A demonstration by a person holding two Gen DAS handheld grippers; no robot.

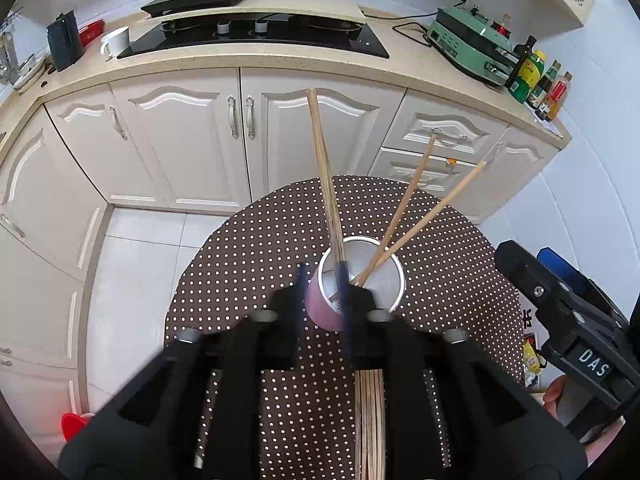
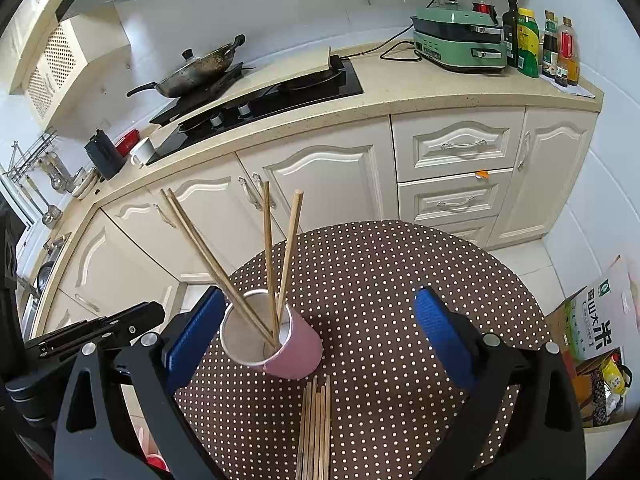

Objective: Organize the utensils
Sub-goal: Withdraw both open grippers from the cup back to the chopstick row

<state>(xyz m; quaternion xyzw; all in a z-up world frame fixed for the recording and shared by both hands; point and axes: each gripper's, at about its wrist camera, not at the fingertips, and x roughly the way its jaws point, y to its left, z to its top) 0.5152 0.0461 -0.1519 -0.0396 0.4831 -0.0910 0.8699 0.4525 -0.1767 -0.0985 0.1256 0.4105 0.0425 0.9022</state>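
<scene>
A pink paper cup (image 1: 386,280) (image 2: 298,348) stands on the round dotted table (image 1: 248,264) (image 2: 380,272). Several wooden chopsticks (image 1: 322,168) (image 2: 272,248) lean out of the cup. More chopsticks (image 1: 370,420) (image 2: 316,420) lie in a bundle on the cloth, just on the near side of the cup. My left gripper (image 1: 323,296) hangs over the cup's near rim with its blue pads a little apart and pressing on nothing; a dark pair of chopsticks rises just past its right pad. My right gripper (image 2: 320,334) stands wide open, with the cup close to its left pad but untouched.
Cream cabinets (image 2: 320,168) and a counter with a black hob (image 1: 256,36), a wok (image 2: 192,68), a green appliance (image 2: 456,40), bottles (image 2: 528,40) and a white mug (image 1: 116,40) run behind the table. A rice bag in a box (image 2: 604,312) sits on the floor at the right.
</scene>
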